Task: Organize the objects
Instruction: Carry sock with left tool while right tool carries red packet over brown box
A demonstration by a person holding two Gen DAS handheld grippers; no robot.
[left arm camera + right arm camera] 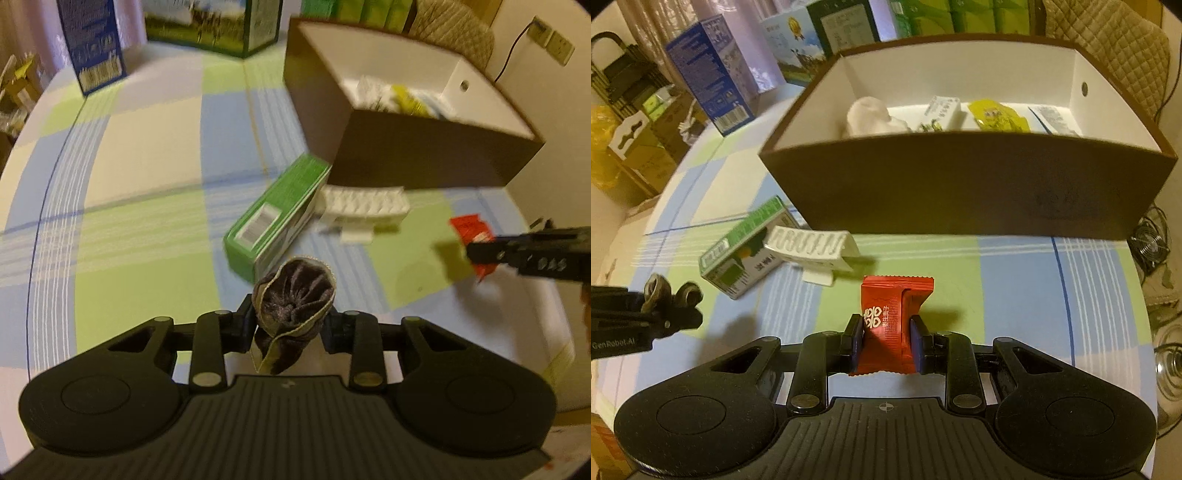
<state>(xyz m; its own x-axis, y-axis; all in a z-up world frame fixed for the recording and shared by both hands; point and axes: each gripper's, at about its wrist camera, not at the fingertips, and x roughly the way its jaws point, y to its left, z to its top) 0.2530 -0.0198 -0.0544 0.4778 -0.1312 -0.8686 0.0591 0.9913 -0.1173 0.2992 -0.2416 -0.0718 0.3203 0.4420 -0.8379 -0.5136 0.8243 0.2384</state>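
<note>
Both hand-held grippers clamp items above table: left hand-held gripper [291,325], right hand-held gripper [886,343].

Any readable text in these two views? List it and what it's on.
"GenRobot.AI": left tongs body, seen from the right wrist.
Red packet in the right tongs: white emblem and small characters, unreadable.
Green box, blue carton, items in the brown box: print blurred.

"GenRobot.AI" on left claw [670,301]

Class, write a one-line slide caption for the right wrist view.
Right hand-held gripper grips a red packet before the brown box, green carton nearby.
</note>
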